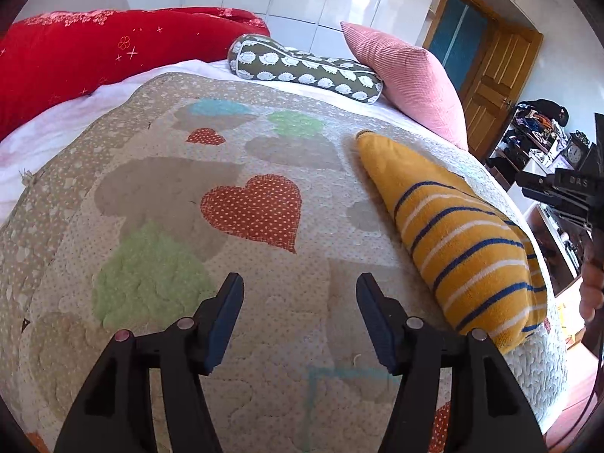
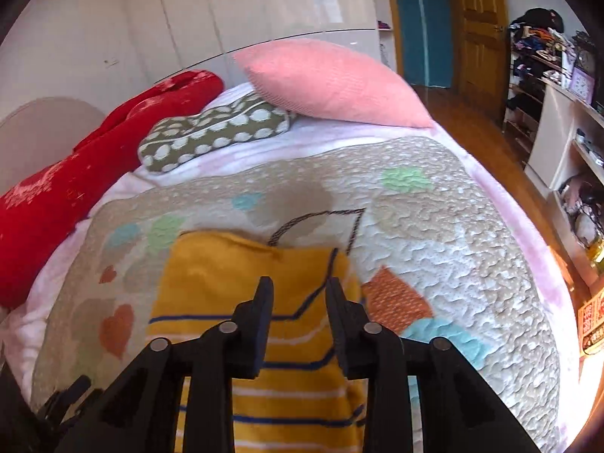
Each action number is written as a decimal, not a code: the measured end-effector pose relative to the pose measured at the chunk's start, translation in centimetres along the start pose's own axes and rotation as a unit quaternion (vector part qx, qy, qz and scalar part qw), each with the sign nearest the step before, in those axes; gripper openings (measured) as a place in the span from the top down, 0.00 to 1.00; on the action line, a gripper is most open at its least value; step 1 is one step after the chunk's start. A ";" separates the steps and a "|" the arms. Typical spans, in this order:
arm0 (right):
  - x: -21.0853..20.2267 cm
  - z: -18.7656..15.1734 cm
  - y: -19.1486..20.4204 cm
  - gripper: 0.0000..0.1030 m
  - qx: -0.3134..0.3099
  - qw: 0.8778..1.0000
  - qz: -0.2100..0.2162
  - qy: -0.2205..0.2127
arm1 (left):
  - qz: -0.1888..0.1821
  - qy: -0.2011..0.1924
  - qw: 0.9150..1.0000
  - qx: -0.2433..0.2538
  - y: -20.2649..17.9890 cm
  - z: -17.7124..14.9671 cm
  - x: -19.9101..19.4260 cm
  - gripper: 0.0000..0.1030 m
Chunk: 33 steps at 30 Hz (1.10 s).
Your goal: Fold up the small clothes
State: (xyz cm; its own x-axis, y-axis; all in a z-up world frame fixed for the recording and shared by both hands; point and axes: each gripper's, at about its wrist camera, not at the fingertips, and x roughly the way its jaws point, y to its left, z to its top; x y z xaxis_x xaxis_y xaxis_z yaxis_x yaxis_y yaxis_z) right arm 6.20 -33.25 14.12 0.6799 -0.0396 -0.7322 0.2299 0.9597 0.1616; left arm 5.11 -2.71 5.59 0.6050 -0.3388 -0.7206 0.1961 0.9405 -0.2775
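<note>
Garment: a folded mustard-yellow knit garment with navy and white stripes (image 1: 464,241) lies at the right of the left wrist frame; in the right wrist frame (image 2: 264,302) it fills the lower centre.
Surface: a beige quilted bedspread with heart patches (image 1: 170,196).
Left gripper: the black left gripper (image 1: 300,287), bottom centre, jaws wide, nothing between them.
Right gripper: the black right gripper (image 2: 300,290), bottom centre, jaws narrow but parted above the garment, gripping nothing.
Background: pink ribbed cushion (image 1: 407,71), upper right; red blanket (image 1: 94,56), upper left.
</note>
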 end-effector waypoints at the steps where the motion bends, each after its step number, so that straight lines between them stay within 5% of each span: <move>1: 0.0 -0.7 1.2 0.74 -0.007 1.000 0.021 0.004 | 0.001 0.004 1.000 -0.007 0.4 0.0 0.1 0.41; 7: 5.2 -7.4 7.2 0.73 -0.038 0.995 0.052 0.081 | -0.004 0.024 0.999 -0.042 2.2 -0.3 0.8 0.41; 10: 3.8 -7.9 9.1 0.73 -0.096 0.993 0.023 0.058 | -0.001 0.027 0.999 -0.042 2.3 -0.5 0.8 0.41; 15: -1.0 -8.4 6.6 0.72 -0.022 0.998 0.057 0.008 | 0.010 0.020 0.999 -0.026 1.5 -0.7 0.5 0.41; 18: 0.2 -10.8 3.9 0.54 0.019 0.999 0.026 0.040 | 0.023 0.006 1.000 -0.010 0.8 -0.8 -0.1 0.41; 25: -3.9 -14.5 1.8 0.52 0.044 0.998 0.041 0.027 | 0.040 -0.019 0.999 0.016 -0.3 -1.2 -1.1 0.37; 33: -7.1 -17.2 -0.2 0.50 0.081 0.997 0.003 -0.001 | 0.041 -0.028 0.998 0.044 -1.6 -1.9 -1.5 0.37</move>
State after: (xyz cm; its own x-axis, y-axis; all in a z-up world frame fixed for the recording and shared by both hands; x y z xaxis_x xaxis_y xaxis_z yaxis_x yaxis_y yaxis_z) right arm -10.68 -28.39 7.86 0.6830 -0.0357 -0.7296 0.3361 0.9022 0.2704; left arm 2.45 -3.81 5.93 0.6629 -0.2606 -0.7018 0.2091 0.9646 -0.1608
